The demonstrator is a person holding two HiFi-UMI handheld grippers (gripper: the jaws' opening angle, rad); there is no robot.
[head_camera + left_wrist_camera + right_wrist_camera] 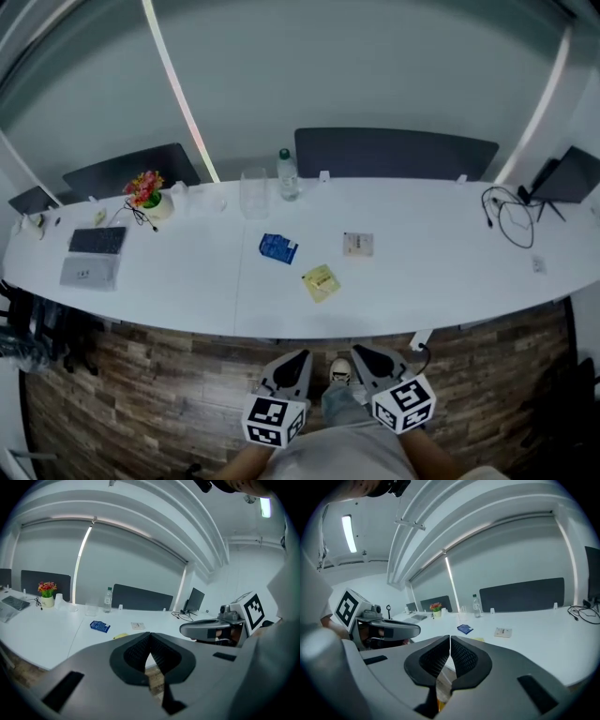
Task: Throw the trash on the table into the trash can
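Observation:
Three pieces of trash lie on the white table point(431, 281): a blue packet point(277, 247), a yellow packet point(321, 282) and a pale beige packet point(358, 244). Both grippers hang side by side in front of the table's near edge, above the wooden floor and apart from the trash. My left gripper point(298, 358) has its jaws together with nothing between them point(150, 638). My right gripper point(361, 353) is likewise shut and empty point(450, 639). The blue packet point(100, 626) and the beige one point(503, 632) show ahead in the gripper views. No trash can is in view.
At the table's back stand a water bottle point(287, 174), a clear cup point(253, 192) and a flower pot point(148, 194). A keyboard point(97, 241) lies at the left, cables point(511, 220) at the right. Dark screens point(394, 152) line the far side.

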